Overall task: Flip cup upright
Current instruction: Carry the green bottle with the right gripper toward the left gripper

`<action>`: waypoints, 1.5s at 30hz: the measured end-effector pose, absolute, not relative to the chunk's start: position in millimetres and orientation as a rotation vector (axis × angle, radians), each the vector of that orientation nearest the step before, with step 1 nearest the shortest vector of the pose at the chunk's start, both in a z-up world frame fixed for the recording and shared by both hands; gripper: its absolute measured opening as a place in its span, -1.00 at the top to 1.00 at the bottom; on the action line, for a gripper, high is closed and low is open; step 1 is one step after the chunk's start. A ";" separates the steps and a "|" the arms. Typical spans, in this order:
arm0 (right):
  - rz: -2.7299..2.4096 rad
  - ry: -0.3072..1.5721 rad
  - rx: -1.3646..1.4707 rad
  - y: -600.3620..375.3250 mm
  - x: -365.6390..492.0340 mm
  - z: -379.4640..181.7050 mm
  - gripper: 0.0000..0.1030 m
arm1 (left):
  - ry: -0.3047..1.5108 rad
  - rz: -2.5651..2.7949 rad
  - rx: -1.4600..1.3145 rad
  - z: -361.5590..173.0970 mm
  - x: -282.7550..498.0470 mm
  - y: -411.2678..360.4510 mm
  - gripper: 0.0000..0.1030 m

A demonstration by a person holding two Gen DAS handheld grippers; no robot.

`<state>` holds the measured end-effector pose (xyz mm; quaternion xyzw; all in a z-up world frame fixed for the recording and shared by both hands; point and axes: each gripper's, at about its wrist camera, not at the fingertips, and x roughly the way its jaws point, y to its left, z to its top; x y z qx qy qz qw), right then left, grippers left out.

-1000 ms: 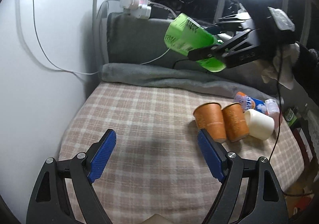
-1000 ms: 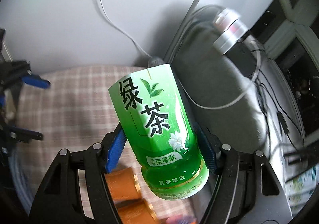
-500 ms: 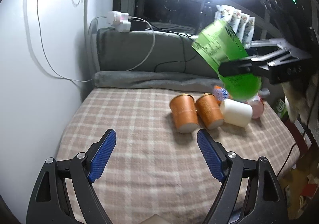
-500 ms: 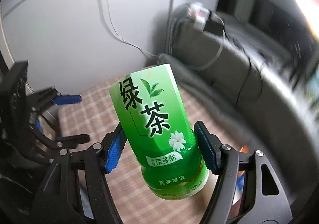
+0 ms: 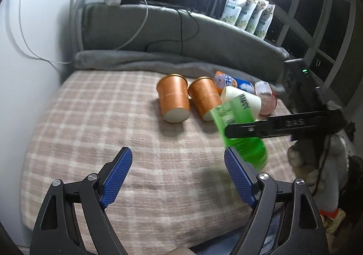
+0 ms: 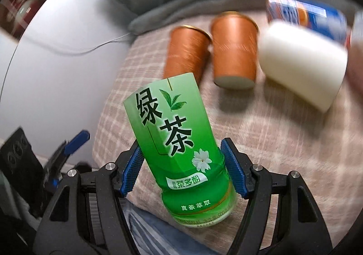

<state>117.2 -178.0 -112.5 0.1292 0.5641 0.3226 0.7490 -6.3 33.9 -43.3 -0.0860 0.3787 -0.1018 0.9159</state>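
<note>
The right gripper [image 6: 182,174] clamped its blue pads [image 6: 232,171] against the lower body of a green tea cup [image 6: 174,139] cut from a bottle; the cup tilted between the fingers, its cut rim leaning forward and to the left, its rounded base nearest the camera, above the checked blanket [image 6: 261,139]; whether the base touched the blanket could not be told. Beyond the fingertips lay two orange paper cups [image 6: 212,48] on their sides, side by side, rims pointing away; to the right of them lay a white cup [image 6: 301,62], also on its side, and behind it a blue and orange can [image 6: 304,14], blurred. The left gripper [image 5: 177,173] stood with fingers spread wide and nothing between its blue pads [image 5: 115,175], low over the near part of the blanket [image 5: 102,119]; just past its right fingertip the green cup [image 5: 240,132] appeared in the grip of the right gripper [image 5: 245,129], seen side-on as a dark bar across the cup; farther ahead lay the orange cups [image 5: 173,98], the white cup [image 5: 242,100] and a clear pinkish container [image 5: 266,98], with a grey cushion [image 5: 181,35] at the back.
</note>
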 end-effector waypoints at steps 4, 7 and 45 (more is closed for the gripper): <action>0.675 1.265 0.309 -174.5 127.6 -122.7 -0.37 | 0.797 -0.224 -0.189 -47.2 -3.0 28.0 -0.61; 0.670 1.281 0.335 -178.0 133.6 -129.8 -0.37 | 0.819 -0.233 -0.208 -51.2 2.9 28.6 -0.61; 0.332 0.704 0.158 -328.4 -5.9 -41.7 -0.64 | 1.099 -0.300 -0.703 -114.9 105.3 24.3 -0.46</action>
